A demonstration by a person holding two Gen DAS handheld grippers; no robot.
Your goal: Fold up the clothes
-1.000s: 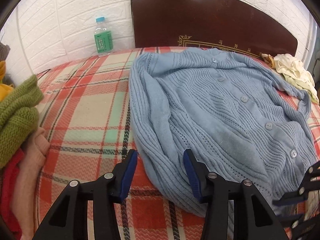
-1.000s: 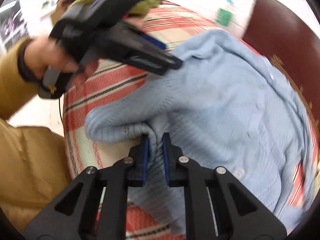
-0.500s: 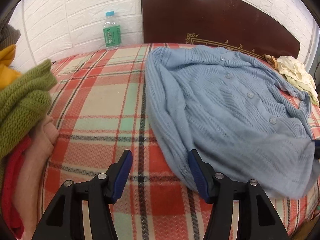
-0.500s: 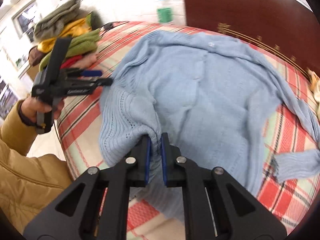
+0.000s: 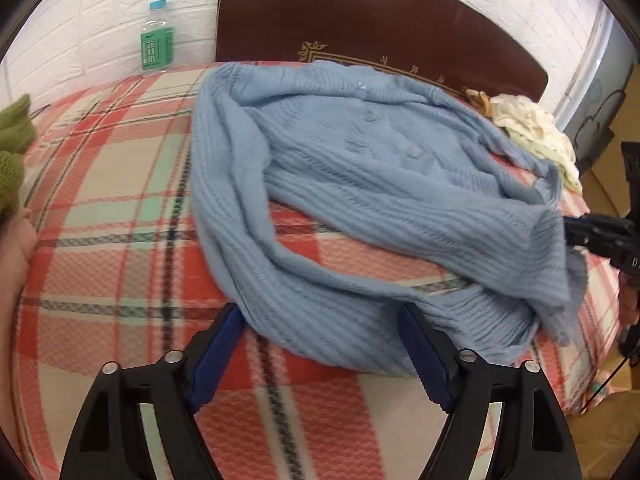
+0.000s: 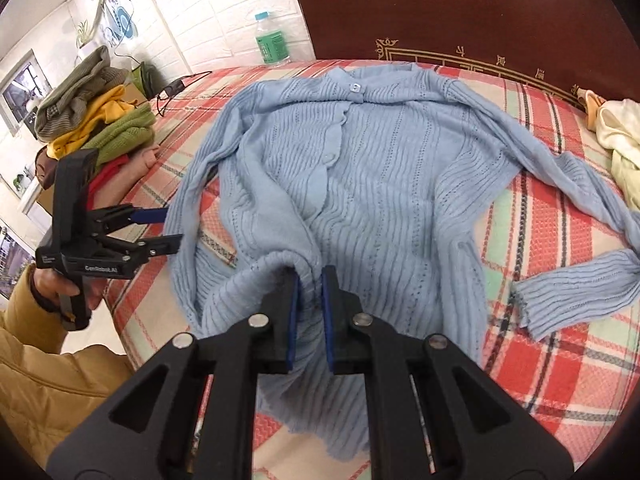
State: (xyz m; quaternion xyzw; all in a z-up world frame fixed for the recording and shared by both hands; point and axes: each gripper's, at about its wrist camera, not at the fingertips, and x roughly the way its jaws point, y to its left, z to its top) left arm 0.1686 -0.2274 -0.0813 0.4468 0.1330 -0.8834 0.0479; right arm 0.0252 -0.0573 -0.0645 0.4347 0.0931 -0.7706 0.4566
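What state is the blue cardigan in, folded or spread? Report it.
Mostly spread, not folded: the blue cardigan lies buttoned on the plaid bedcover, one sleeve stretched out, while the right gripper lifts its hem.

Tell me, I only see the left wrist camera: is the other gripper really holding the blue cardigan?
Observer: Yes. The right gripper is shut on a bunched fold of the cardigan.
Operator: Where does the far sleeve end?
Observer: It lies stretched across the plaid bedspread, with its cuff flat on the bedspread.
Operator: What's on top of the green sweater?
Observer: A yellow garment, with a grey one above it.
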